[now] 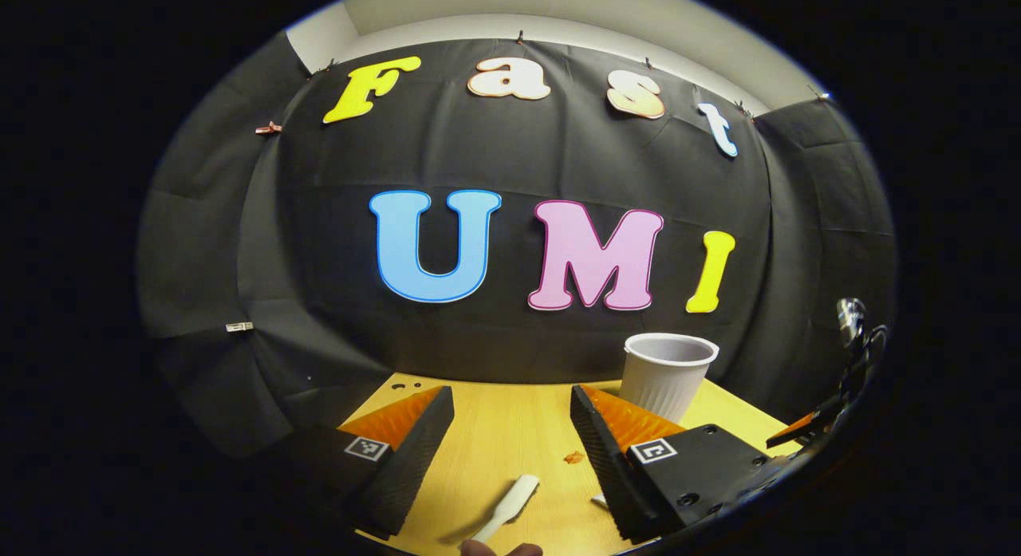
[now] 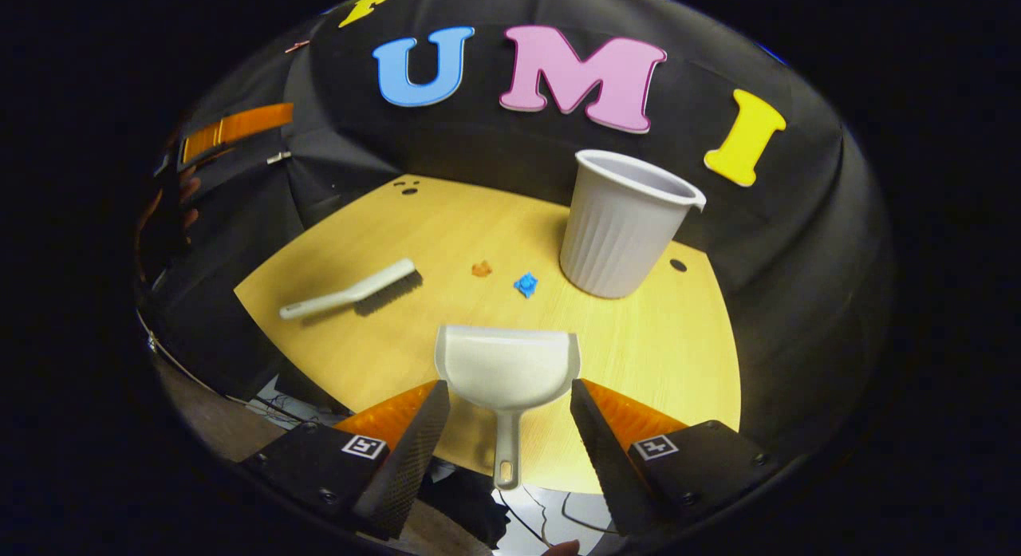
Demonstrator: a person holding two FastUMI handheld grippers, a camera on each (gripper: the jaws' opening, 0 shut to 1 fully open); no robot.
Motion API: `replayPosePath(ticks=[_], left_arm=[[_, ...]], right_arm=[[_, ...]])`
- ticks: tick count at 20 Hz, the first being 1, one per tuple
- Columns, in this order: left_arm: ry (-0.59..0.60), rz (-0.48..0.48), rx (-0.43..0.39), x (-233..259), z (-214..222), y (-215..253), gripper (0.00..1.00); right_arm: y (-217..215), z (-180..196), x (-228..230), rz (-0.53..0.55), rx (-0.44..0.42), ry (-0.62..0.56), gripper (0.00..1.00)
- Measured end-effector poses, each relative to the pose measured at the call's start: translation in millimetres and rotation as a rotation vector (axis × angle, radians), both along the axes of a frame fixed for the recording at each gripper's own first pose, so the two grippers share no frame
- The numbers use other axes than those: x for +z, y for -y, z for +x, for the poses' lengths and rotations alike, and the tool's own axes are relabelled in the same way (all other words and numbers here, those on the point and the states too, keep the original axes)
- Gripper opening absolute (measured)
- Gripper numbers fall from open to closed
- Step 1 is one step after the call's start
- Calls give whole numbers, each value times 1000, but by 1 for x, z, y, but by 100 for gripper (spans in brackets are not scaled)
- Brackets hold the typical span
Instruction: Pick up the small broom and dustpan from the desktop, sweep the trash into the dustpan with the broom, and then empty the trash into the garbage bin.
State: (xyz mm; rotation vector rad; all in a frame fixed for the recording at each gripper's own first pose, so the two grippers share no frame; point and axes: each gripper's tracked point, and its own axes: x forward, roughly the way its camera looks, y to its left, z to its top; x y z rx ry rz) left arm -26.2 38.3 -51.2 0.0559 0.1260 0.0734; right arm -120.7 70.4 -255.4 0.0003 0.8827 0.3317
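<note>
Black gripper bodies [image 2: 702, 460], square coded markers [image 2: 659, 446]

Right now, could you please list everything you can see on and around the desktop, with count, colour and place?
Desktop: one, light wood, in front of the black cloth wall.
Garbage bin: one, white ribbed cup shape, upright at the far right of the desktop.
Broom: one, white with dark bristles, lying flat on the left side.
Dustpan: one, white, flat at the near edge, handle pointing toward the right tongs.
Trash: two scraps, one orange and one blue, apart, between broom and bin.
Holes in the desktop: small dark ones near the far left corner and one right of the bin.
Left tongs: open, above the broom's handle end.
Right tongs: open, either side of the dustpan handle, not gripping.
</note>
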Motion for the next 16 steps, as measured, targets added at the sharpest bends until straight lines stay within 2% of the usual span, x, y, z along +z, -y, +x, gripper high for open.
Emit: replayPosePath(ticks=[8, 11, 16], left_arm=[[-25, -8, 23, -12, -6, -12, 94], [-27, 2, 27, -13, -7, -15, 94], [-38, -3, 42, -20, -7, -20, 94]], right_arm=[[-14, -20, -121, -97, 52, -233, 93], [-20, -19, -146, -108, 61, -292, 91], [-33, -15, -169, -79, 54, -393, 82]])
